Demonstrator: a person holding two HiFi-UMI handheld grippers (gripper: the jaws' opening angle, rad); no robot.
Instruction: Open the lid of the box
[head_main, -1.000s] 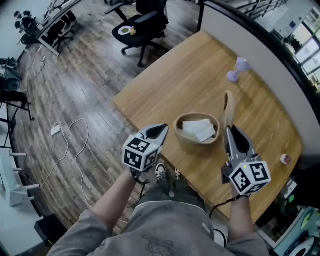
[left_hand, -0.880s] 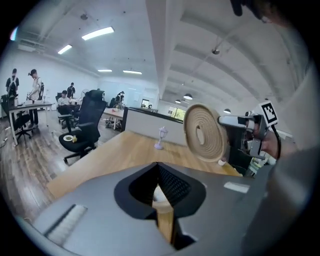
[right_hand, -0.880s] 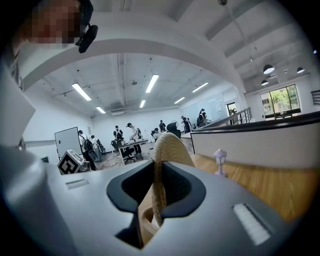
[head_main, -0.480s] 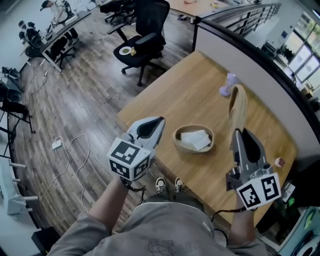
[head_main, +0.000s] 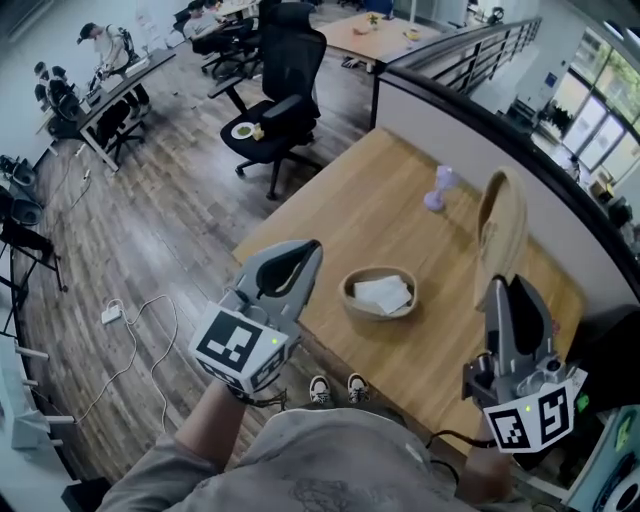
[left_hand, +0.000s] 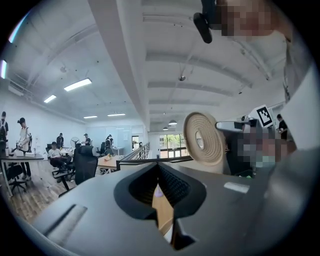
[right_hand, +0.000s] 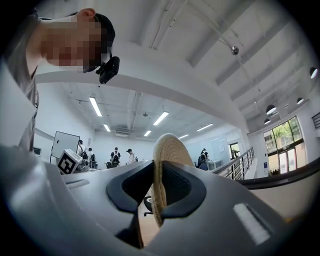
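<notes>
Right claw (head_main: 506, 287): closed narrow on the edge of the woven lid (head_main: 500, 232). The lid stands on edge between the pads.
Lid position: held in the air, well clear of the box, over the right part of the surface (head_main: 400, 190).
Box (head_main: 377, 313): round woven basket resting near the near edge of the surface. Its top is uncovered, and white folded paper (head_main: 383, 293) shows inside.
Left claw (head_main: 308, 252): jaws drawn together with nothing between them. It hovers at the near edge, left of the box and apart from it.
Task status: opening appears complete; the lid is fully separated.
Remaining: probably only to set the lid on a bare part of the surface and release it.
</notes>
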